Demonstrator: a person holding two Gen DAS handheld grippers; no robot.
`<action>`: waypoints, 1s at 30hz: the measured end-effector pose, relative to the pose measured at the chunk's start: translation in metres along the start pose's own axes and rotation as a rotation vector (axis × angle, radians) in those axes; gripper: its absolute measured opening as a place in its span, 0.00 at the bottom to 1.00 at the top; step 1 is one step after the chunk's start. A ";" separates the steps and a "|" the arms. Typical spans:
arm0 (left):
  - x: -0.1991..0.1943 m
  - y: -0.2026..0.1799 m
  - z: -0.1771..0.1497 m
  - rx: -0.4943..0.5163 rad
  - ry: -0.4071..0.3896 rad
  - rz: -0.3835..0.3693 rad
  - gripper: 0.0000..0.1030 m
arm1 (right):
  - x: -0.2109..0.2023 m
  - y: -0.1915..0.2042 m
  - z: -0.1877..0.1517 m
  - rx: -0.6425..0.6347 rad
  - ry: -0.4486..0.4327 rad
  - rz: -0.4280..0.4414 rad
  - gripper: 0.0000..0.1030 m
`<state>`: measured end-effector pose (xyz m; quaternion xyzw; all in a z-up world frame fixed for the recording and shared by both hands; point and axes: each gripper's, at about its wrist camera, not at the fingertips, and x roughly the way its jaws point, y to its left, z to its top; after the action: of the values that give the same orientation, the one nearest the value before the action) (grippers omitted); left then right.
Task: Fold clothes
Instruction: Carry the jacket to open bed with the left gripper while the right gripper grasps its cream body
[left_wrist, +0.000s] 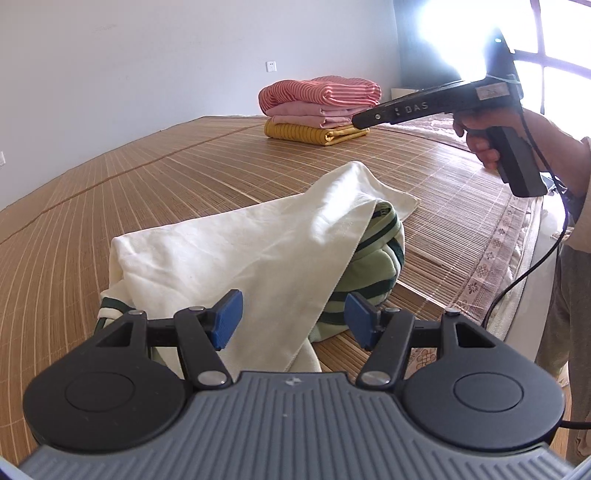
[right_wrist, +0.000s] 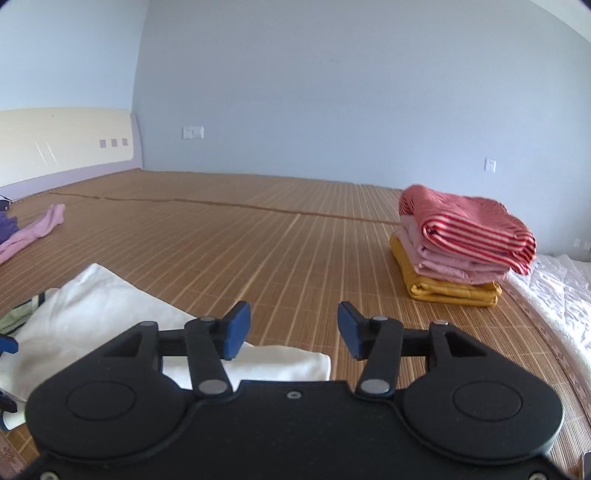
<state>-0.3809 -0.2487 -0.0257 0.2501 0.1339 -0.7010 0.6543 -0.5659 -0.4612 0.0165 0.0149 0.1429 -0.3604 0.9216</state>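
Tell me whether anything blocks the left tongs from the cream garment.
Nothing visible does. The open left tongs sit right over the crumpled cream cotton garment, which lies on the bamboo mat.

Spread hand-held gripper (right_wrist: 293, 328), cream garment (right_wrist: 110, 314), folded stack (right_wrist: 461, 240)

Cream garment (left_wrist: 229, 243) lies crumpled over green striped garment (left_wrist: 376, 258).

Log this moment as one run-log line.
left gripper: open, by cream garment | right gripper: open, empty | folded stack: three | mat
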 end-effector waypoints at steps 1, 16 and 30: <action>0.000 0.004 0.000 -0.004 0.006 0.017 0.65 | -0.001 0.008 0.000 -0.031 -0.009 0.072 0.53; -0.033 0.076 -0.021 -0.217 0.010 0.235 0.66 | 0.008 0.186 -0.052 -0.442 0.130 0.618 0.59; -0.031 0.072 -0.022 -0.222 0.007 0.237 0.66 | 0.040 0.182 -0.051 -0.208 0.204 0.587 0.26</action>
<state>-0.3058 -0.2182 -0.0179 0.1927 0.1824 -0.5991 0.7554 -0.4298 -0.3463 -0.0571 -0.0027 0.2604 -0.0595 0.9637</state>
